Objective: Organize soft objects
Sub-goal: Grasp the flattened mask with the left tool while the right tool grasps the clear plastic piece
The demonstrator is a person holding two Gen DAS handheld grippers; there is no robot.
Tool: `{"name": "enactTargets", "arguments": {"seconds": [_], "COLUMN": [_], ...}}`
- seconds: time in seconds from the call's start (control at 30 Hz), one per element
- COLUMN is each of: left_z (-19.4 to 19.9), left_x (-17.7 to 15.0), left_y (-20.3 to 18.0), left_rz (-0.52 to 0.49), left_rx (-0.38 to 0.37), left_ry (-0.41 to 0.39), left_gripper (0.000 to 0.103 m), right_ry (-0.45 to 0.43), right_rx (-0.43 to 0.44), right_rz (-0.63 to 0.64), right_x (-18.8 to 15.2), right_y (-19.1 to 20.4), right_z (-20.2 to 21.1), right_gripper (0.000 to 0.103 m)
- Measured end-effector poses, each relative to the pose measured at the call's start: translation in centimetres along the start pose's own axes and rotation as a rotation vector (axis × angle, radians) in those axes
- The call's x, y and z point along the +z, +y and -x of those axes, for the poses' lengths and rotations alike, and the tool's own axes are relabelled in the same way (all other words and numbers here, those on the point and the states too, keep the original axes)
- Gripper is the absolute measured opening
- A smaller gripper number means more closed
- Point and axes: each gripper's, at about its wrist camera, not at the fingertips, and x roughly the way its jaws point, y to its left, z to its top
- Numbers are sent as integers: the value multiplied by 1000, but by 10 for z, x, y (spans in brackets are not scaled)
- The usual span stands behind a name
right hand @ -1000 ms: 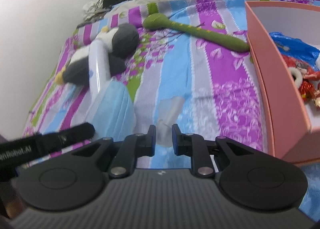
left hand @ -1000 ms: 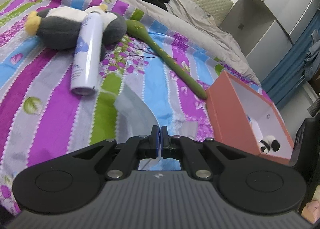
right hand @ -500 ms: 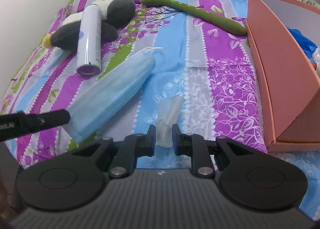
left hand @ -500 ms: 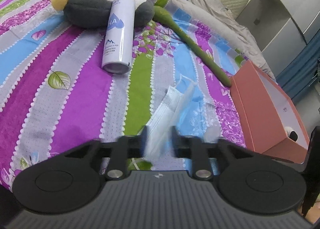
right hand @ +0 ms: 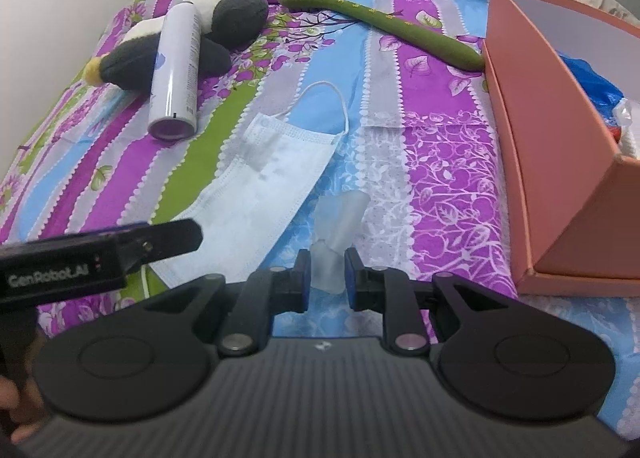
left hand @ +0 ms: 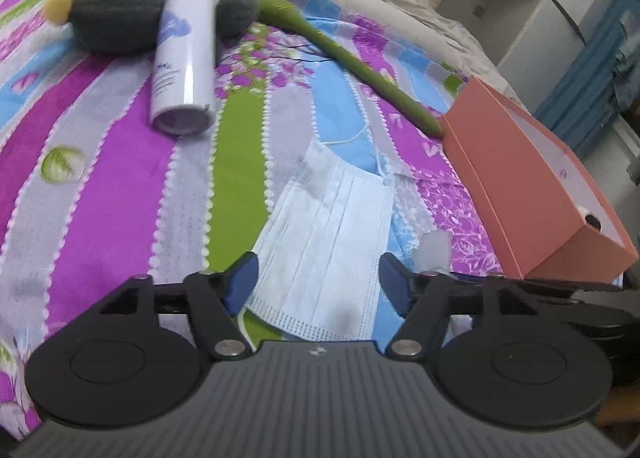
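A light blue face mask (left hand: pixel 332 234) lies flat on the striped bedspread, also in the right wrist view (right hand: pixel 268 177). My left gripper (left hand: pixel 318 282) is open, its jaws wide apart just above the mask's near edge. My right gripper (right hand: pixel 326 274) is partly closed around a small translucent plastic piece (right hand: pixel 340 217); whether it grips it I cannot tell. A grey and white plush penguin (left hand: pixel 120 5) and a green plush snake (left hand: pixel 352 61) lie farther back. An orange box (left hand: pixel 532 185) stands at the right.
A white spray can (left hand: pixel 186 53) leans on the penguin, also in the right wrist view (right hand: pixel 176 73). The box (right hand: pixel 560 161) holds a blue bag (right hand: pixel 592 81) and other items. Dark clothes and a grey blanket lie at the bed's far end. White cabinets stand beyond.
My left gripper was shut on the mask and has opened; the mask now lies flat on the bed. The right gripper has stayed over the plastic piece.
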Motion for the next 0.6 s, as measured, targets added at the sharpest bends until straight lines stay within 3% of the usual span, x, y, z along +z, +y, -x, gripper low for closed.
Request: {"name": "enactTargets", "arguments": {"seconds": [0.23, 0.6], "left_z": [-25, -39], "left_x": [-7, -22], "left_y": [-11, -32], "left_rz": [-143, -321], "left_rx": [56, 130], "left_ry": [58, 58], "left_gripper": [78, 77], "right_ry": [4, 6], "right_rx": [-1, 26], "right_rz": [-6, -39], "right_x": [-8, -13], "right_y": [-9, -17], "right_z": [7, 0], "right_gripper": [21, 24]}}
